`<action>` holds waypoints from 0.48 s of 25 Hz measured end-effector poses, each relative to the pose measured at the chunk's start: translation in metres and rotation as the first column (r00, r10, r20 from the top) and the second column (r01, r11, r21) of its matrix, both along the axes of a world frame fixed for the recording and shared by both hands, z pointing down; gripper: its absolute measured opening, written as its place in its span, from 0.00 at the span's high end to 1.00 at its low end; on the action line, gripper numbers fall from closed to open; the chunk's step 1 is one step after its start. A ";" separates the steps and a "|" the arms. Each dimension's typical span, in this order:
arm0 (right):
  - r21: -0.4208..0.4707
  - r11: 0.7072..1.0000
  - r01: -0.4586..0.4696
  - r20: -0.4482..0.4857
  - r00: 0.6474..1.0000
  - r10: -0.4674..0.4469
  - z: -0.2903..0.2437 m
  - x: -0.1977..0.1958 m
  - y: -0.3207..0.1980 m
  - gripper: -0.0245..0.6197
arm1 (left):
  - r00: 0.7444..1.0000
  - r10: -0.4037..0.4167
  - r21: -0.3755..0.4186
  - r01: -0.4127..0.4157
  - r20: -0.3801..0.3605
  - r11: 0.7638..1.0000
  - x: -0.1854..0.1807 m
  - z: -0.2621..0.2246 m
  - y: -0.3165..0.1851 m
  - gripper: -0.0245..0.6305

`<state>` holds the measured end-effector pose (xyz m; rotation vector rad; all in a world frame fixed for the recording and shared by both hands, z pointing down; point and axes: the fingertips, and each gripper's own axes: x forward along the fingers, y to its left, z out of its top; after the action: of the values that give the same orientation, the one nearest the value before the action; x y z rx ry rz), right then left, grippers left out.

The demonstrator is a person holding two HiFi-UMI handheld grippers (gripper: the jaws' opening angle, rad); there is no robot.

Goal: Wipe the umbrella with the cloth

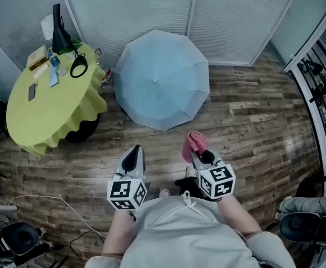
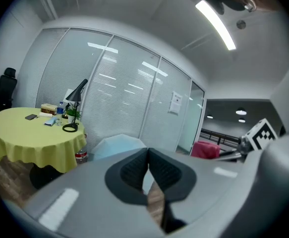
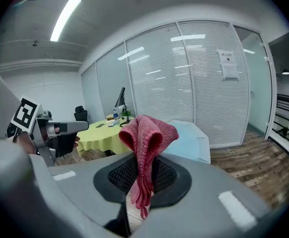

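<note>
Umbrella point(image 1: 161, 80): open, light blue, lying canopy-up on the wood floor point(image 1: 252, 121), its far edge close to the blinds wall point(image 1: 140, 10). Its left edge is just beside the round table point(image 1: 45, 116). Nothing is touching it, and both grippers are well apart from it on the near side.

Cloth point(image 3: 146, 138): pink-red knit, clamped in the right gripper point(image 3: 143, 175). The jaws are clenched on its middle, with a folded bunch sticking up above the pads and a tail hanging below. In the head view the cloth sits at the tip of that gripper, pointed toward the umbrella's near edge.

Left gripper point(image 2: 148, 170): jaws closed tip to tip, nothing between them, only floor visible through the gap lower down. It is held level with the right one, side by side in front of the person's torso.

The table has a yellow-green cover. On it are a black desk lamp point(image 1: 59, 32), a phone point(image 1: 32, 91) and some small items too small to identify.
</note>
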<state>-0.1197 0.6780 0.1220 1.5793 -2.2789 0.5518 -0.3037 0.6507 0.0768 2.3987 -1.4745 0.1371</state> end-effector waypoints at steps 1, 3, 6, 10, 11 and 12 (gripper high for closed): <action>-0.001 1.000 0.006 0.000 1.000 -0.006 0.003 0.002 -0.016 0.88 | 1.000 -0.005 -0.004 0.005 0.004 1.000 0.001 0.003 -0.013 0.95; -0.007 1.000 0.014 0.004 1.000 -0.014 0.011 0.006 -0.048 0.88 | 1.000 -0.022 -0.013 0.022 0.011 1.000 0.003 0.011 -0.042 0.95; -0.024 0.999 0.029 0.018 0.999 -0.029 0.024 0.018 -0.105 0.88 | 0.998 -0.057 -0.028 0.058 0.019 0.998 0.010 0.024 -0.094 0.95; -0.046 0.996 0.075 0.032 0.997 -0.074 0.035 0.047 -0.195 0.88 | 0.993 -0.114 -0.042 0.116 0.035 0.992 0.034 0.031 -0.173 0.95; -0.052 0.995 0.087 0.034 0.996 -0.085 0.037 0.056 -0.219 0.88 | 0.991 -0.128 -0.045 0.129 0.037 0.991 0.043 0.032 -0.195 0.95; -0.059 0.993 0.098 0.034 0.995 -0.097 0.038 0.065 -0.244 0.88 | 0.989 -0.141 -0.050 0.143 0.037 0.988 0.051 0.034 -0.217 0.95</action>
<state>-0.0547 0.4339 0.1599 1.4326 -2.3250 0.6173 -0.2522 0.4333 0.1103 2.2516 -1.6295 0.1812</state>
